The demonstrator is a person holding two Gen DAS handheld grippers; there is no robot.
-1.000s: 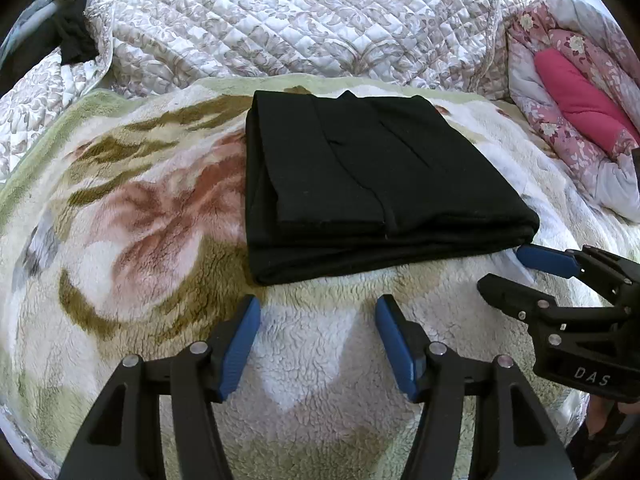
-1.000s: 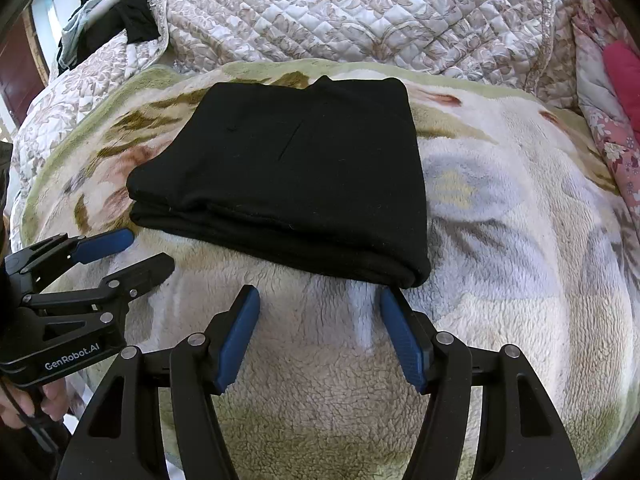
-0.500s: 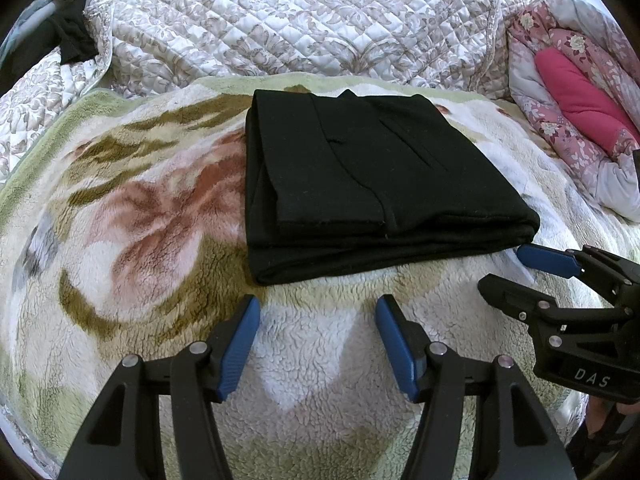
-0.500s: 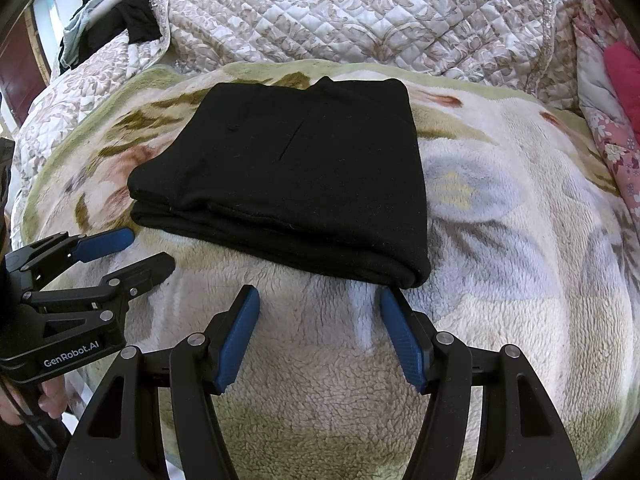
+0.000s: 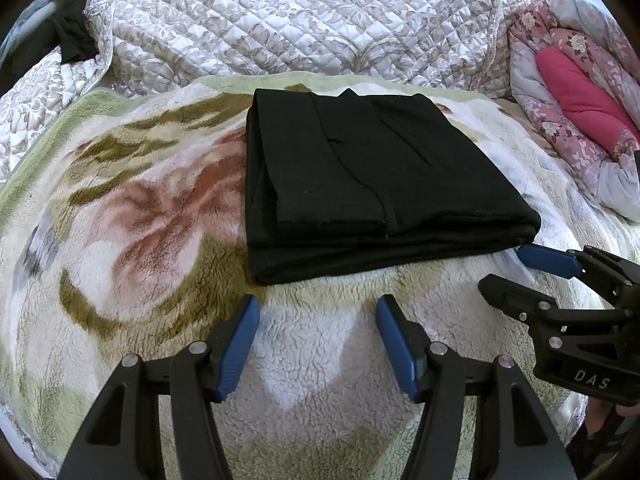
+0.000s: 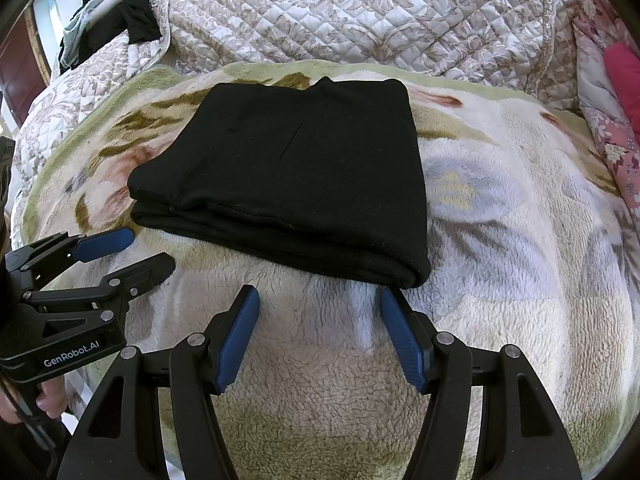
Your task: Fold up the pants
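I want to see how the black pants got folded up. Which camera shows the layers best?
The left wrist view. There the pants show a smaller top panel and the stacked edges along the near side. The right wrist view shows the pants mostly as a smooth top, with stacked layers only along the near edge.
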